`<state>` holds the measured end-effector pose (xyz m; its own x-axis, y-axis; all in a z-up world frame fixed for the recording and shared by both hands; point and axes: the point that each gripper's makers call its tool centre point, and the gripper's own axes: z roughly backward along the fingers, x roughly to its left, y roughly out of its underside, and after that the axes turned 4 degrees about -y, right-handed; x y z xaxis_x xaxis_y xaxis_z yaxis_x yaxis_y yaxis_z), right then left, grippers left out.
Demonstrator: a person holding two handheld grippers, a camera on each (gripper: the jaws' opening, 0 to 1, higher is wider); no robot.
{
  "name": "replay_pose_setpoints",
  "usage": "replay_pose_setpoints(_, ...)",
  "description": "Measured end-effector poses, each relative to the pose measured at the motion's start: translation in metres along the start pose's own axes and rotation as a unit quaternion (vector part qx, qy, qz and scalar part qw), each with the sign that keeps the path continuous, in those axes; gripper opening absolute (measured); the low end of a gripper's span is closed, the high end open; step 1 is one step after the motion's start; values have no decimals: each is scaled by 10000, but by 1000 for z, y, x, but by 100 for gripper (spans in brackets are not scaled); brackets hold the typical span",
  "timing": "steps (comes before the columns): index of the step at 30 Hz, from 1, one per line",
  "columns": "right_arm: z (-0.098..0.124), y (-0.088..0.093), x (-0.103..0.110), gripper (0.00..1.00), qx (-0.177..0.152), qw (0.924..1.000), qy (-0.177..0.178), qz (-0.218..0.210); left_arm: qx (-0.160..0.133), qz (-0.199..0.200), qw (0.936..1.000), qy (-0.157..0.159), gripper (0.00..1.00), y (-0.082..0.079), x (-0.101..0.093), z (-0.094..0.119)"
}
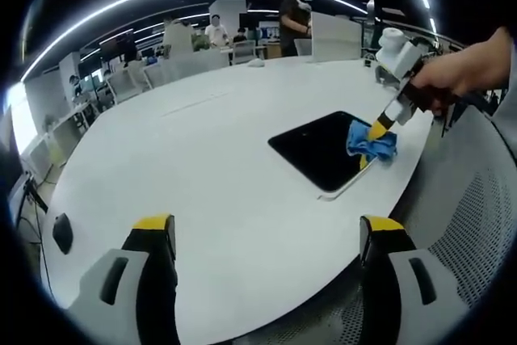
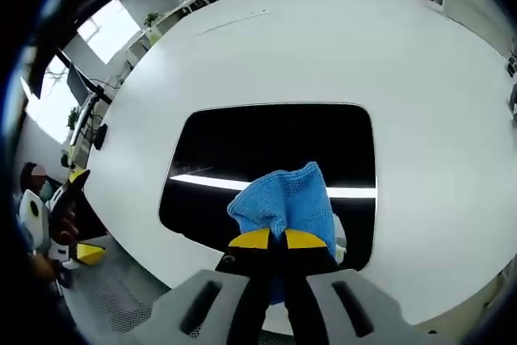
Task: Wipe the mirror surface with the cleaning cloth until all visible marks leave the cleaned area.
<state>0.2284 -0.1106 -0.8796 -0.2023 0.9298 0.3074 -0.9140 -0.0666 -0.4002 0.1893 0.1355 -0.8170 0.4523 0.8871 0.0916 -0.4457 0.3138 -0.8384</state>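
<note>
A dark rectangular mirror (image 1: 323,149) (image 2: 266,159) with a pale rim lies flat on the white table (image 1: 202,167) (image 2: 363,54). A blue cleaning cloth (image 1: 371,145) (image 2: 287,199) rests on the mirror's near-right part. My right gripper (image 2: 270,239) (image 1: 373,133) is shut on the cloth and presses it down onto the glass; a hand holds it in the left gripper view. A bright ceiling light streak reflects across the mirror behind the cloth. My left gripper (image 1: 266,236) hangs open over the table's near edge, well short of the mirror, with nothing between its yellow-tipped fingers.
Chairs (image 1: 242,50) and several people stand beyond the far side of the table. A grey mesh chair back (image 1: 477,224) sits at the right. A small white object (image 1: 256,62) lies on the table's far end. A dark monitor (image 2: 81,86) stands at the left.
</note>
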Motion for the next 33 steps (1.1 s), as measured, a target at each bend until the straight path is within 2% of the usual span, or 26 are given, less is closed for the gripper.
replay_pose_setpoints(13, -5, -1, 19, 0, 56, 9996, -83, 274, 39, -18, 10000, 8, 95, 1, 0, 0)
replay_pose_setpoints(27, -24, -7, 55, 0, 141, 9983, -326, 465, 61, -36, 10000, -27, 94, 2, 1, 0)
replay_pose_setpoints(29, -26, -8, 57, 0, 148, 9973, -255, 679, 65, -42, 10000, -37, 94, 2, 1, 0)
replay_pose_setpoints(33, -33, -11, 63, 0, 161, 9967, -291, 734, 56, -30, 10000, -45, 94, 2, 2, 0)
